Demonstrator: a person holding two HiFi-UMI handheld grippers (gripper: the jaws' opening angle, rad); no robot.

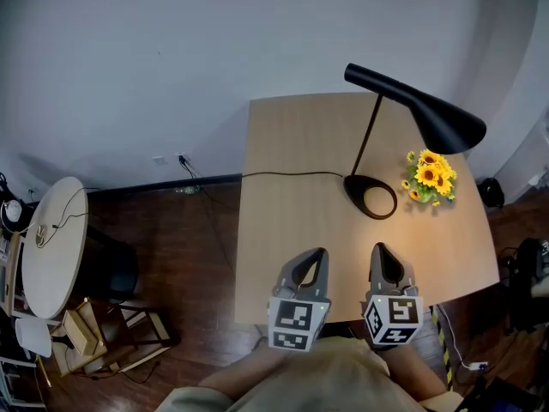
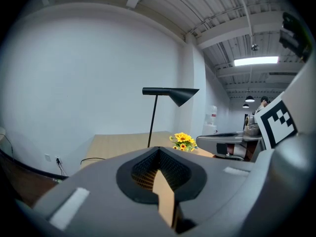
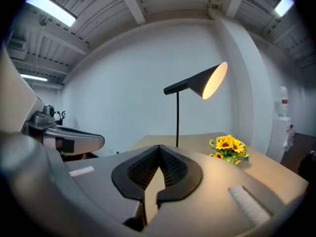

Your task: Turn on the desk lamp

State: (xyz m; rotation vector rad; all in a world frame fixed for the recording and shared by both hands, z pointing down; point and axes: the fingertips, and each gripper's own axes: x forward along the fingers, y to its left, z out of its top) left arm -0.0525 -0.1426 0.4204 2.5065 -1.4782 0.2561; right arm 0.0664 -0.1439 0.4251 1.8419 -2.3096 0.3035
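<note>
Lamplight glows under the shade of the desk lamp (image 1: 433, 114), at one o'clock from our left gripper (image 1: 316, 257) and right gripper (image 1: 380, 251); both keep fingers pressed together, gripping nothing.

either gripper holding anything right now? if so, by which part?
Nothing is held. The left gripper and right gripper both have jaws together with nothing between them, near the table's front edge, short of the desk lamp.
</note>
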